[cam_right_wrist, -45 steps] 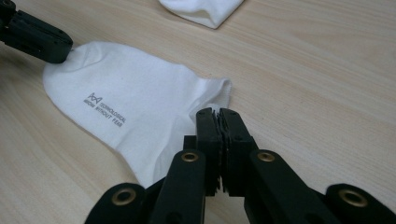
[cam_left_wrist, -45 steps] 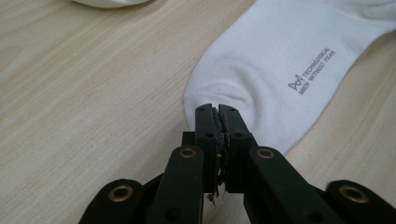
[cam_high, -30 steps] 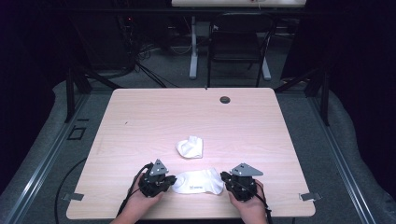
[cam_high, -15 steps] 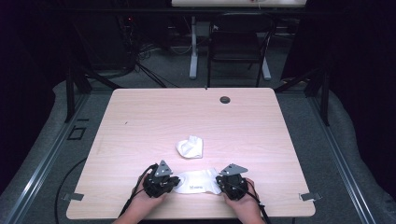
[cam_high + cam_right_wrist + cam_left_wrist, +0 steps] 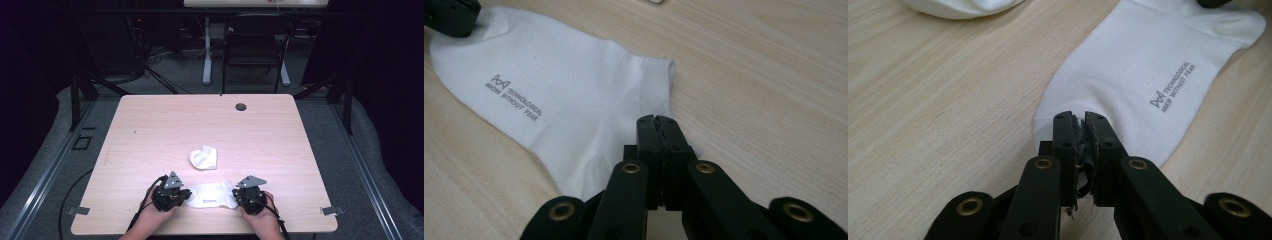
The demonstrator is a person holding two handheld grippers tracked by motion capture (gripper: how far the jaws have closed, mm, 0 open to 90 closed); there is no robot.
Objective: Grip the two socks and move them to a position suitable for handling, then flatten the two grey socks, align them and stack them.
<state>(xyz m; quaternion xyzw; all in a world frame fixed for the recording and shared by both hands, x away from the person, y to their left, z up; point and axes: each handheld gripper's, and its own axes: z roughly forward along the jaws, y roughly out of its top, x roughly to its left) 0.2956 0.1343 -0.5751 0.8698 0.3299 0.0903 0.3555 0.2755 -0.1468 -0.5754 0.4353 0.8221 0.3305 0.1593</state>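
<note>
1 flat white sock [image 5: 214, 195] lies near the table's [image 5: 280, 140] front edge, stretched between both grippers. Left gripper [image 5: 186, 194] is clamped on one end; right gripper [image 5: 237, 196], jaws just closing, pinches the other. Balled sock [image 5: 204, 157] lies just behind.

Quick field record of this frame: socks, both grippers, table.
flat sock: white, grey print, lies flat near the table's front edge between the grippers
left gripper: shut, jaw tips at the sock's toe end; pinch on cloth not clear
right gripper: shut, jaw tips at the cuff end; pinch on cloth not clear
bunched sock: white, just behind the flat one, untouched
table: light wood
</note>
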